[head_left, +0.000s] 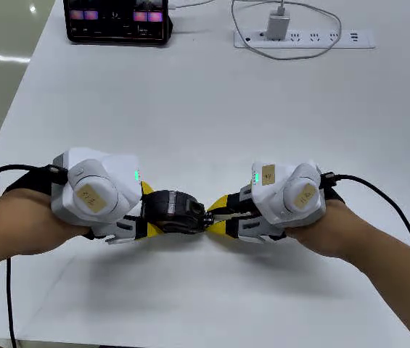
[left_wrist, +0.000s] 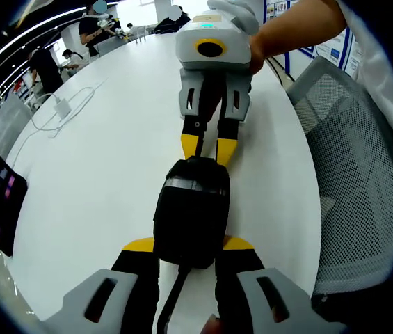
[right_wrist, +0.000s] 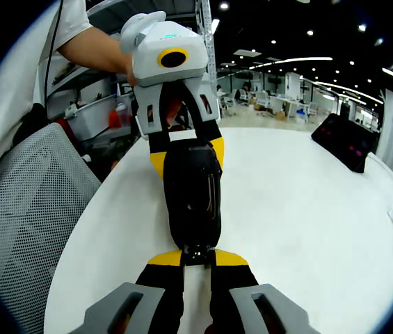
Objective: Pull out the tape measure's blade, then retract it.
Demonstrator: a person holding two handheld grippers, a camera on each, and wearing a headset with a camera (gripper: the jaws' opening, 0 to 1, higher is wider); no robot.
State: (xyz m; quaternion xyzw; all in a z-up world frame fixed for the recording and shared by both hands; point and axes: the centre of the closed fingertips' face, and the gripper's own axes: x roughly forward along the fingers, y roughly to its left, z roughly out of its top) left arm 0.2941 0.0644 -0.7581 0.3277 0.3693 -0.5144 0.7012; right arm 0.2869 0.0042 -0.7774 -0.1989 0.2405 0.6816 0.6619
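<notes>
Though sticker (head_left: 88,197) writing is unreadable | left hand (head_left: 23,221), right hand (head_left: 335,228) face inward | left gripper (left_wrist: 189,245) clenches tape measure (left_wrist: 190,209) | right gripper (right_wrist: 197,261) pinches blade hook (right_wrist: 196,252) between its jaws.

Tape measure (head_left: 175,212): compact black case, glossy dark face. I see it low at table (head_left: 190,109) near edge, about mid-width, long axis running along that edge. Blade tip (right_wrist: 196,255) sits right at case mouth; no drawn-out blade length visible to me.
</notes>
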